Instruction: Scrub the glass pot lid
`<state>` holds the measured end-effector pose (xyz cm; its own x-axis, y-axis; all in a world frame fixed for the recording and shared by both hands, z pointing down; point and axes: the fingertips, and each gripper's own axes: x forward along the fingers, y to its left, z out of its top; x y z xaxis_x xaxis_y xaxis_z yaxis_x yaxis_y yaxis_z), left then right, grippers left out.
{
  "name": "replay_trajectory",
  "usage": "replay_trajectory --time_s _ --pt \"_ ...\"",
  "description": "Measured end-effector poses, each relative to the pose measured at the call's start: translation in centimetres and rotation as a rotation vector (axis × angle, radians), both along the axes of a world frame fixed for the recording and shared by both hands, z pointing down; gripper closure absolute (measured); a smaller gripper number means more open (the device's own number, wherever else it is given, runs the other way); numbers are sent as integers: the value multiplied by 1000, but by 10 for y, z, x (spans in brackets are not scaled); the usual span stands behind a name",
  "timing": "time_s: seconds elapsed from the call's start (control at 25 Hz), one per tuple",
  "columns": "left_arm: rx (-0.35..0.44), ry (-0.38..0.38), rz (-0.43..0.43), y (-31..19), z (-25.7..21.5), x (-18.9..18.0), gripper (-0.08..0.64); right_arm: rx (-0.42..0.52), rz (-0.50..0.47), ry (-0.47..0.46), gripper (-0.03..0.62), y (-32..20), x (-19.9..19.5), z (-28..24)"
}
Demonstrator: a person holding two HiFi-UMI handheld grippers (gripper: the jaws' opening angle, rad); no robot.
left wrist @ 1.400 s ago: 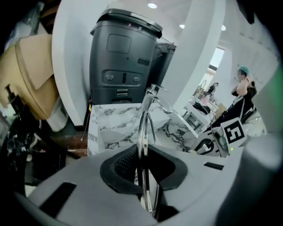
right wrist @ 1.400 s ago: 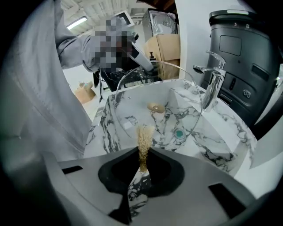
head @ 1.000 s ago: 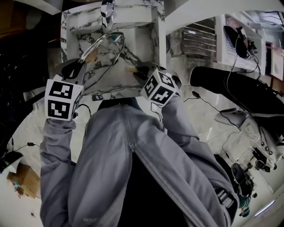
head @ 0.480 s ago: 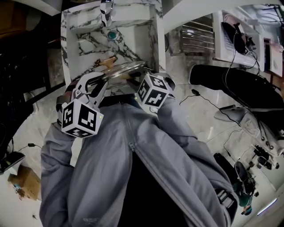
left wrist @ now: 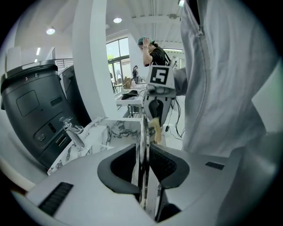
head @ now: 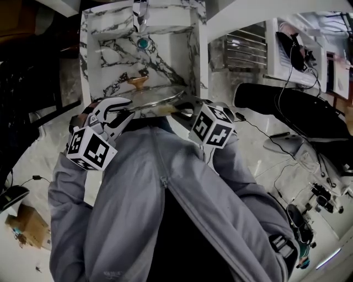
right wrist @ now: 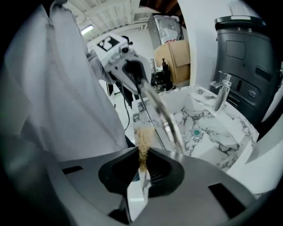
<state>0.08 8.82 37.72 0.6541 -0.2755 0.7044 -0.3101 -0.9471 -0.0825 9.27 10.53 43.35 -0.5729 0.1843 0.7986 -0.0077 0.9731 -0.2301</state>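
The glass pot lid lies almost flat above the sink's front edge, its brass knob pointing up. My left gripper is shut on the lid's left rim. In the left gripper view the lid stands edge-on between the pads; those jaws have just been opening a little, and the rim is still pinched. My right gripper is at the lid's right side, shut on a white-handled brush with tan bristles. The bristles sit beside the lid's metal rim; whether they touch it is unclear.
A marble sink with a green drain and a chrome faucet lies under and beyond the lid. A dish rack stands right of the sink. A black appliance is behind the faucet. My grey jacket fills the near space.
The lid has swung from standing tilted in the sink to nearly flat at its front edge. The left gripper rolled and came in towards my body. The right gripper drew back to the right.
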Motion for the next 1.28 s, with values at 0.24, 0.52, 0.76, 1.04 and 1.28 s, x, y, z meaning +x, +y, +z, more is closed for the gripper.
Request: replay_trajectory --time_s 0.24,0.52,0.76,1.04,1.28 --pt "61 23 32 16 2 -6 465 29 62 -139 538 -35 12 -78" --pt "65 32 -85 14 6 -38 471 -41 -122 -341 538 -47 -65 -113" --pt "101 41 -65 18 8 -43 476 -112 -77 -497 538 -57 -82 -156" --pt "100 34 40 41 8 -33 466 -64 -129 -328 538 -66 -138 -89" --pt "100 53 70 44 9 -28 462 -19 -272 -91 538 -68 -203 -1"
